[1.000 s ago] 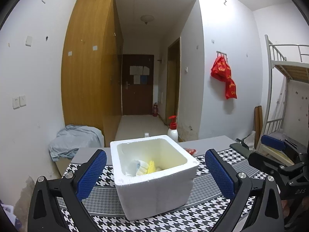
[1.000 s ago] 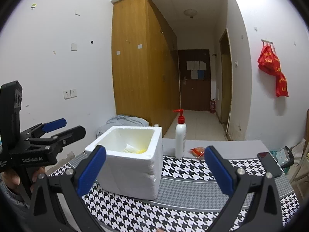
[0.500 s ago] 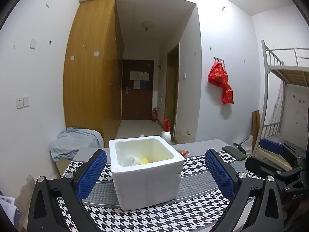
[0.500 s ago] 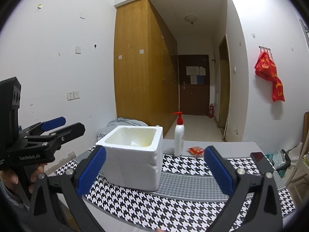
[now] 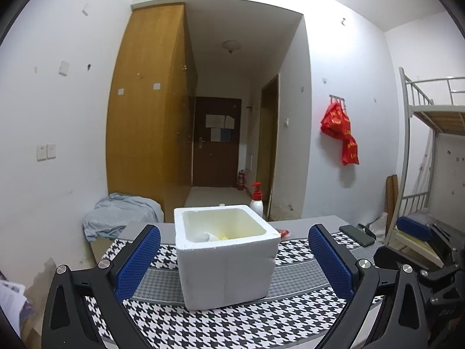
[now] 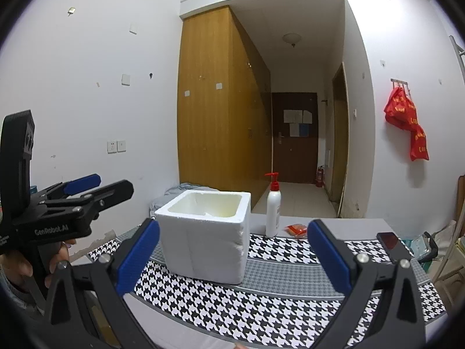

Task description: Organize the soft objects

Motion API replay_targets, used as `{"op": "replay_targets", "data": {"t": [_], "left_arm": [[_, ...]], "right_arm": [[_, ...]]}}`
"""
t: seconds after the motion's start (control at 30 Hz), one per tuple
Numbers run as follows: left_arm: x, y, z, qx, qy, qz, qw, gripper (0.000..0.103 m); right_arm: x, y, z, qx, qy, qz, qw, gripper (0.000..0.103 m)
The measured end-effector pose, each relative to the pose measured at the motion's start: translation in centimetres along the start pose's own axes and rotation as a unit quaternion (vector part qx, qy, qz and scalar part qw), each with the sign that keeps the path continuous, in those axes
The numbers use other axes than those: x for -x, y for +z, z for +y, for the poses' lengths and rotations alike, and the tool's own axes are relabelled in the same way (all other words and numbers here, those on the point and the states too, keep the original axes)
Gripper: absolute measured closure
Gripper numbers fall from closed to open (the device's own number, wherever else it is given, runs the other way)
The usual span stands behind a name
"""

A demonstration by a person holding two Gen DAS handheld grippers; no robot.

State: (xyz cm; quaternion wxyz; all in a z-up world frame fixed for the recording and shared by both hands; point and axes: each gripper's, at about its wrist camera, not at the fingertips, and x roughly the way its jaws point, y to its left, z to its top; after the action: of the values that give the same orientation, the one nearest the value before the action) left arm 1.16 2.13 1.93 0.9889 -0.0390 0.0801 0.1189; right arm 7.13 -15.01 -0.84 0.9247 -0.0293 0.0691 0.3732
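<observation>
Flanking foam box (image 5: 226, 264): bottle (image 6: 273, 206), phone (image 6: 391, 246) (behind)

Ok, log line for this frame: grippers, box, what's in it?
left gripper: open, empty | right gripper: open, empty | foam box: upright on houndstooth cloth | soft items: inside box

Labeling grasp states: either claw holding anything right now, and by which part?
Nothing is held. The left claw and the right claw are both open and empty, short of the white foam box.
</observation>
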Motion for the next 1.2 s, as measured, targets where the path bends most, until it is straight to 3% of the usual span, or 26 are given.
{"op": "replay_targets", "data": {"t": [0.5, 0.87, 1.2], "left_arm": [[2.7, -2.1, -0.7, -0.015, 0.008, -0.019, 0.9997, 0.001], [4.4, -4.9, 0.2, -0.021, 0.046, -0.035, 0.9981, 0.001], [5.1, -6.5, 0.9, -0.020, 0.051, -0.041, 0.9976, 0.001]], "right_arm": [[2.0, -2.0, 1.4, -0.009, -0.003, -0.002, 1.000, 0.000], [2.9, -3.7, 2.5, -0.008, -0.015, 0.003, 1.000, 0.000], [3.3, -5.5, 2.7, -0.016, -0.027, 0.005, 1.000, 0.000]]}}
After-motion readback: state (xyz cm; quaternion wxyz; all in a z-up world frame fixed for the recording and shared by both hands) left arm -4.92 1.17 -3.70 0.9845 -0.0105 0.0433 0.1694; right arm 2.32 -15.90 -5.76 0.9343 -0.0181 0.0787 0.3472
